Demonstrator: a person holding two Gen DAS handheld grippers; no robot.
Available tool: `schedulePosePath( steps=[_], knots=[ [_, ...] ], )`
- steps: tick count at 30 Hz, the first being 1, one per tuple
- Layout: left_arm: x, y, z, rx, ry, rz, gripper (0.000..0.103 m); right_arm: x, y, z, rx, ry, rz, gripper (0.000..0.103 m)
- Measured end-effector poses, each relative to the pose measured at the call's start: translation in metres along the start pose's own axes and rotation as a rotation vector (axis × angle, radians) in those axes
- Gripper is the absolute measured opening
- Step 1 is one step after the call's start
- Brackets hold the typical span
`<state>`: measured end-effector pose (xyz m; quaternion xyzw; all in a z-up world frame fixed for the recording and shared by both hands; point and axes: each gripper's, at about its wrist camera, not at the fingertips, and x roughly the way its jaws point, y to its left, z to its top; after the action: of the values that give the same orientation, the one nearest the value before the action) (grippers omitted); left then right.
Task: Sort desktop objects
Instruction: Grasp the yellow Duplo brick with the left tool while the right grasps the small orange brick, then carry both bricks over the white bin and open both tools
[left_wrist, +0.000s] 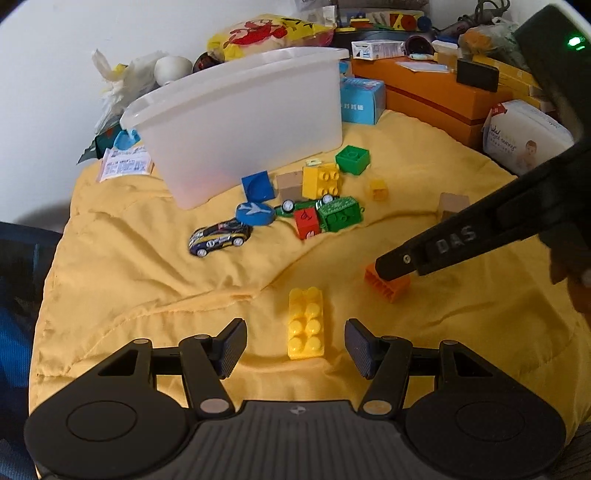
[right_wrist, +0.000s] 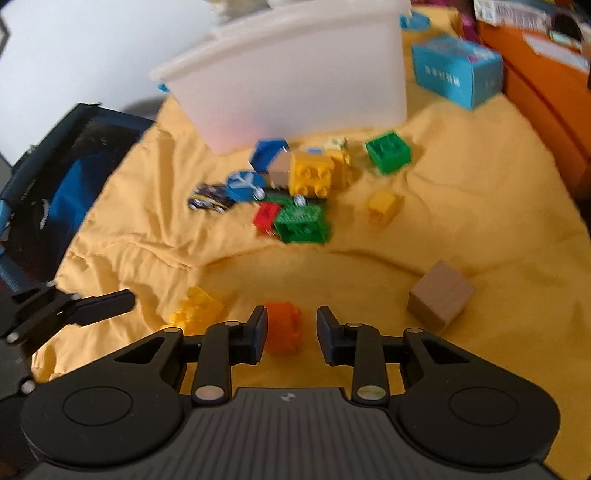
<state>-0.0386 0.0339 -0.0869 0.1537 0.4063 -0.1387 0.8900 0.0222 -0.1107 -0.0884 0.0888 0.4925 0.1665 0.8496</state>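
Observation:
A long yellow brick (left_wrist: 306, 325) lies on the yellow cloth (left_wrist: 147, 266) between the open fingers of my left gripper (left_wrist: 295, 345), not gripped. My right gripper (right_wrist: 290, 332) is open around a small orange brick (right_wrist: 283, 326); its left pad touches or nearly touches the brick. In the left wrist view the right gripper's fingertips (left_wrist: 393, 264) rest over that orange brick (left_wrist: 388, 284). A white plastic bin (left_wrist: 240, 118) stands at the back. The yellow brick also shows in the right wrist view (right_wrist: 195, 308).
A pile of toys lies in front of the bin: a toy car (left_wrist: 219, 236), blue disc (left_wrist: 255, 213), red (left_wrist: 307, 221), green (left_wrist: 340, 213) and yellow (left_wrist: 320, 181) bricks. A wooden cube (right_wrist: 441, 295) lies right. Orange boxes (left_wrist: 436, 92) and clutter stand behind.

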Motion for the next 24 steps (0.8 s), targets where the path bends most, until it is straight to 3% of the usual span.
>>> schedulePosePath(
  steps=[2,5,6,12,18,20,22,24],
  knots=[
    [-0.001,-0.001,-0.002,-0.001,0.000,-0.003,0.062,0.009,-0.001,-0.002,0.018,0.024,0.052,0.033],
    [-0.002,-0.002,-0.004,-0.002,0.001,-0.012,0.062,0.011,0.025,-0.011,-0.200,-0.009,-0.041,0.017],
    [-0.001,-0.001,-0.004,-0.007,0.004,-0.017,0.062,0.010,0.034,-0.016,-0.276,-0.017,-0.070,0.017],
    [0.004,-0.001,0.001,-0.011,-0.010,-0.035,0.062,-0.018,0.035,-0.028,-0.458,-0.086,-0.189,0.017],
    [0.026,0.003,0.001,-0.058,0.032,-0.059,0.062,-0.011,0.008,-0.038,-0.367,-0.035,-0.177,0.017],
    [0.033,0.006,-0.002,-0.091,0.051,-0.088,0.047,-0.012,0.008,-0.040,-0.369,-0.043,-0.182,0.023],
    [0.033,0.008,-0.004,-0.117,0.042,-0.131,0.036,-0.014,0.006,-0.041,-0.351,-0.059,-0.187,0.029],
    [0.033,0.007,-0.004,-0.095,0.038,-0.147,0.029,-0.014,0.003,-0.042,-0.330,-0.056,-0.177,0.029]
  ],
)
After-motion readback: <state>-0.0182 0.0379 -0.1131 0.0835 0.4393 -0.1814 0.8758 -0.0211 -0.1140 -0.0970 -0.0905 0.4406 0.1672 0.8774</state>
